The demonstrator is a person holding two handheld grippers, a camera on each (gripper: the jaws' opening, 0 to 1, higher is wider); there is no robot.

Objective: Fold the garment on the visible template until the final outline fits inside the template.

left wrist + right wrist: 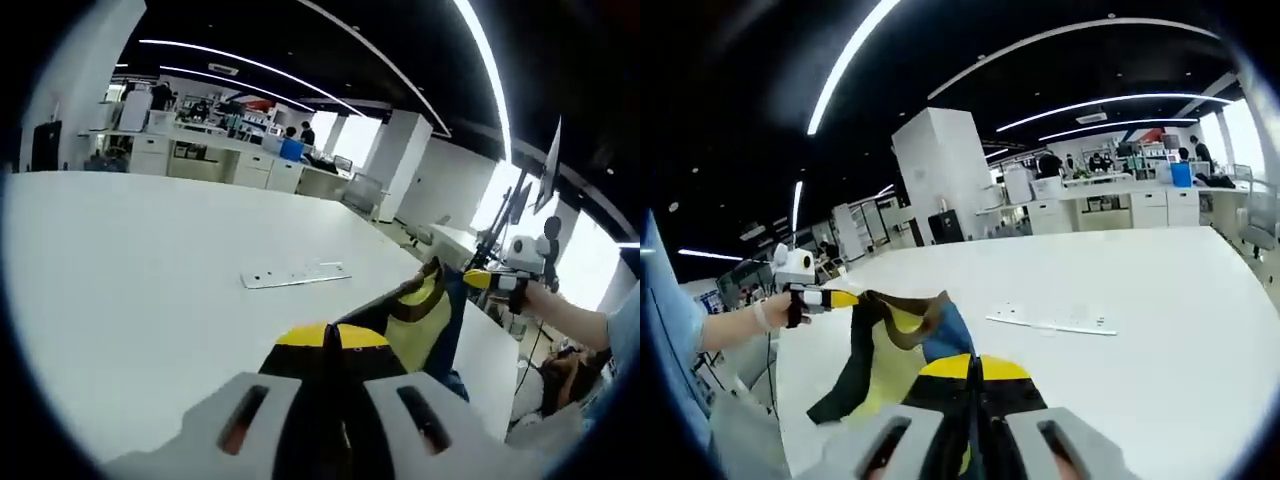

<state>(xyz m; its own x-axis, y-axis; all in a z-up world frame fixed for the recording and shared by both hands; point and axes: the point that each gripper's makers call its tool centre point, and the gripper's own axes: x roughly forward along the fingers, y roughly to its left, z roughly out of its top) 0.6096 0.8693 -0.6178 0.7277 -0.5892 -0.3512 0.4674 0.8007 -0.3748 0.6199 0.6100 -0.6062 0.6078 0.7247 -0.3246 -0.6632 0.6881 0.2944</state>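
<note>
Garment (425,308), yellow, black and blue, hanging slack in the air between the two tools, clear of the white table (150,280). Left hand-held gripper (332,336) pinched shut on a yellow-and-black edge at 6 o'clock of the left gripper view; right hand-held gripper (482,279) out at 3 o'clock, apparently gripping the far edge, though the jaws there are too small to read. From the right gripper view, right hand-held gripper (976,368) clamped on cloth at 6 o'clock, garment (890,350) sagging away toward the left hand-held gripper (840,298) at 9 o'clock.

Judged as the spread-and-lay step, folds not yet begun. To do it well:

- Draw the two grips apart until the held edge runs straight, without tugging the cloth out of either pinch.
- Lower the free hem to the table first, then drag lightly so the body lays flat and unbunched.
- Aim toward the pale flat strip (295,273) lying at 12 o'clock beyond the left jaws, also seen at 1 o'clock in the right gripper view (1050,320); possibly part of the template, hard to tell at this angle.
- Release only once the cloth lies flat, well inside the table edge.
</note>
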